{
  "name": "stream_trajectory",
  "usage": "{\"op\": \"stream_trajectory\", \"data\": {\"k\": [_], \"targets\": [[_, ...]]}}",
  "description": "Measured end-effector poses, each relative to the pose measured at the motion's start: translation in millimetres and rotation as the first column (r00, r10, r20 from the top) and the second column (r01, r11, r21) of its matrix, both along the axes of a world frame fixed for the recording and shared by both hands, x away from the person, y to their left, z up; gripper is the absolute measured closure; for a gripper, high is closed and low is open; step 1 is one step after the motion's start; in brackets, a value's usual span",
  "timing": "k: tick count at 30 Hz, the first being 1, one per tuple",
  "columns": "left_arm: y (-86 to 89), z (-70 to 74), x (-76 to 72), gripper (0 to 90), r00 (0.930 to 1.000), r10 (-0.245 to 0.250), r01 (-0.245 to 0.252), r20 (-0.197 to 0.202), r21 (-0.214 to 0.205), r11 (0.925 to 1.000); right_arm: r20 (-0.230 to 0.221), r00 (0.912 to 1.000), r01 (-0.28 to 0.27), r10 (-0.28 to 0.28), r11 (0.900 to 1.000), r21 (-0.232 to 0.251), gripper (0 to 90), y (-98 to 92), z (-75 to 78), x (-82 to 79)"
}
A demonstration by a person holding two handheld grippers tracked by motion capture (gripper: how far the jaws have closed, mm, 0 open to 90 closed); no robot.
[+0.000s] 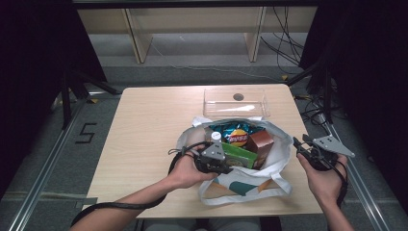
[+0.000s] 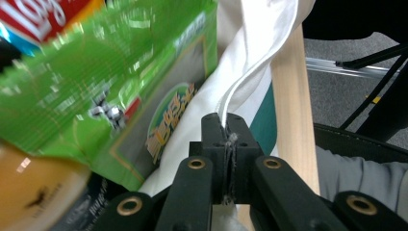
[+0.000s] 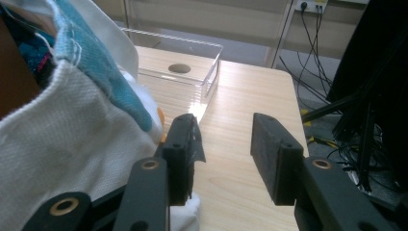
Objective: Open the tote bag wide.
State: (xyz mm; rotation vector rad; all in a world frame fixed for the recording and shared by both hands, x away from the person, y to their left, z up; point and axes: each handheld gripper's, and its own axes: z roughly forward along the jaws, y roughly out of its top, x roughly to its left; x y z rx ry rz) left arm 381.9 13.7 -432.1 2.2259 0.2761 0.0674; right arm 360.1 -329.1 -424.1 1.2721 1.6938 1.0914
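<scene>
Gripping the near rim of the white cloth tote bag with teal panels (image 1: 250,185), the left claw (image 2: 224,126) is standing with its jaws together, a fold of the bag's white fabric pinched between them. The right claw (image 3: 223,144) is waiting with its jaws apart and nothing between them, just beside the bag's right wall.

The bag is sitting near the front edge of the worktop (image 1: 144,139), toward the right front corner, its mouth gaping upward.

Judgement: the step in hand appears to be opening or steadying the bag's mouth. To do it well, the left claw should be keeping its pinch firm on the rim, while the right claw should be closing on the opposite rim, not on the contents.

Inside the bag, a green printed snack packet (image 2: 96,91), a blue crisp packet with a red and yellow logo (image 1: 236,134), a brown carton (image 1: 260,143) and a white-capped bottle (image 1: 216,136) are crowding together; the green packet is lying close against the left claw and may be snagging any pull.

A clear plastic rectangular tray (image 1: 235,102) is standing empty toward the far edge, just behind the bag.
</scene>
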Motion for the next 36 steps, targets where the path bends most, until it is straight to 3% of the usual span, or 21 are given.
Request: {"op": "stream_trajectory", "data": {"k": [9,11,24,27,28,29,30,32,34,36], "targets": [[-4.2,-22.9,4.0,87.7,0.9998,0.018,-0.017,-0.013,0.044,0.9989,0.010,0.9998,-0.019,0.019,0.9998,-0.008,61.1,-1.1,-0.3,1.7],[-4.4,-25.3,5.2,87.6,0.9994,0.028,-0.027,-0.019,0.042,0.9987,-0.006,1.0000,0.002,-0.002,1.0000,0.009,61.1,0.5,0.5,-0.4],[-7.1,-37.2,7.5,87.5,0.9993,0.031,-0.030,-0.018,0.065,0.9975,0.001,0.9999,-0.015,0.015,0.9999,-0.009,60.6,-0.9,0.4,1.4],[-6.8,-37.7,5.1,87.1,0.9990,0.041,-0.040,-0.019,0.057,0.9976,-0.006,1.0000,-0.003,0.003,0.9999,0.013,60.3,0.6,1.4,0.2],[-5.9,-36.0,4.9,86.4,0.9995,0.031,-0.030,-0.009,0.066,0.9973,0.010,0.9999,-0.010,0.010,0.9999,-0.006,60.1,-1.2,1.9,1.1],[-5.7,-33.5,3.0,85.0,0.9998,0.022,-0.021,-0.004,0.061,0.9979,0.001,0.9999,-0.012,0.012,0.9999,0.005,59.9,-1.0,3.3,0.4],[-5.0,-31.5,1.6,82.3,0.9998,0.021,-0.020,-0.001,0.063,0.9978,0.020,0.9998,-0.001,0.000,0.9999,0.011,59.8,0.2,3.8,-0.1],[-2.4,-25.7,-2.8,75.9,0.9996,0.028,-0.028,0.001,0.053,0.9982,0.001,1.0000,-0.003,0.003,0.9994,0.035,59.6,2.3,6.5,-2.8],[2.2,-18.7,-6.3,65.6,0.9994,0.021,-0.023,0.027,0.062,0.9978,0.019,0.9996,-0.023,0.023,0.9997,0.009,59.3,1.8,9.9,-2.8],[8.3,-11.9,-10.8,60.9,0.9987,0.036,-0.037,0.035,0.049,0.9981,0.016,0.9998,-0.016,0.016,0.9994,0.032,59.0,5.1,13.7,-4.6]]}}
